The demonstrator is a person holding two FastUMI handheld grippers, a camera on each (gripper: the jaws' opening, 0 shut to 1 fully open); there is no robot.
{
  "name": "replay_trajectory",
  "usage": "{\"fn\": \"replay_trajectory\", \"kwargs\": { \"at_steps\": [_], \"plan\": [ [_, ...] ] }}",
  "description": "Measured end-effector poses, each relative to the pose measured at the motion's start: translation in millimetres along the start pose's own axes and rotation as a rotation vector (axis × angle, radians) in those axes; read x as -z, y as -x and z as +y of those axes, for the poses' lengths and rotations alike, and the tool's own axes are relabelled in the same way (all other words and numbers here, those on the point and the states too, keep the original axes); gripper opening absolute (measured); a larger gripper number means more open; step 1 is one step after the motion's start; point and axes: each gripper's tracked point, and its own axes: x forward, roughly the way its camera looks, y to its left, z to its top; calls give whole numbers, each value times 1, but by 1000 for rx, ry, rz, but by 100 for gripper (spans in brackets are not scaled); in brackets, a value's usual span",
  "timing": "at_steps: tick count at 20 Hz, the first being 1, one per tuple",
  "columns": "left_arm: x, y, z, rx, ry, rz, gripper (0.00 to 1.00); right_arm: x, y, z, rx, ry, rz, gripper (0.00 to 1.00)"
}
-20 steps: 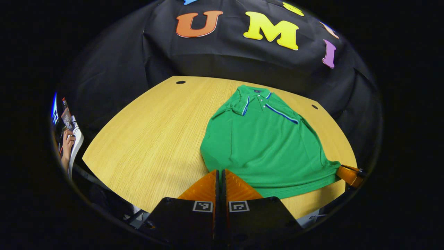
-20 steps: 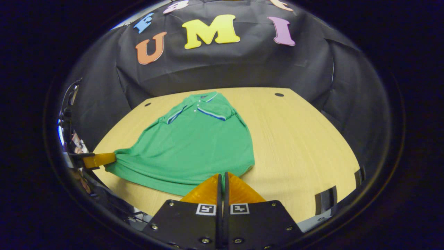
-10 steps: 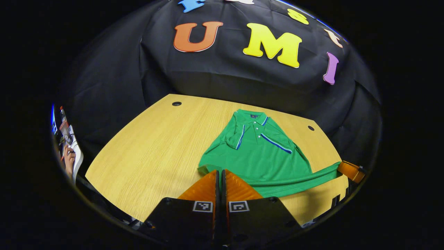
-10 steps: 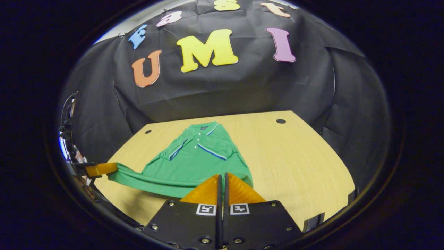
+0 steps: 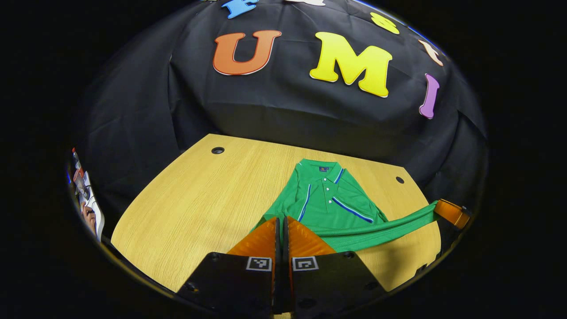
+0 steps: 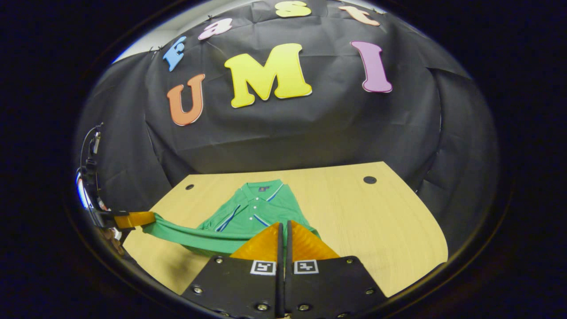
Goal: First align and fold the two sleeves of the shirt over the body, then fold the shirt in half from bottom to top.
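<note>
Now we clamp the shirt's [image 5: 330,201] near hem in both closed grippers, left gripper [image 5: 281,230] and right gripper [image 6: 283,235], raised off the table [image 5: 199,199] to carry it toward the far collar.

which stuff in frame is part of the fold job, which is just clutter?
In the job:
- shirt, green, hem lifted off the table
- left hand-held gripper, shut on the hem
- right hand-held gripper, shut on the hem

Lying about:
- table, with cable holes
- person's hand at the far left edge, beside some gear too small to tell
</note>
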Motion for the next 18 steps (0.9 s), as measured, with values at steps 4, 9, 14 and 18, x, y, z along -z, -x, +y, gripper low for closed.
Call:
{"fn": "replay_trajectory", "kwargs": {
  "at_steps": [4, 9, 14, 18],
  "plan": [
    [-22, -31, -6, 7, -17, -6, 3, -21, -33, -7, -5, -6, -6, 0],
    [-49, -80, -11, 13, -38, -10, 3, -42, -83, -14, -11, 3, -10, 0],
    [-76, -132, -10, 10, -38, -15, 3, -56, -137, -18, -22, 4, -5, 0],
    [-84, -180, -11, 9, -50, 1, 3, -65, -188, -23, -28, 14, 10, 0]
  ]
}}
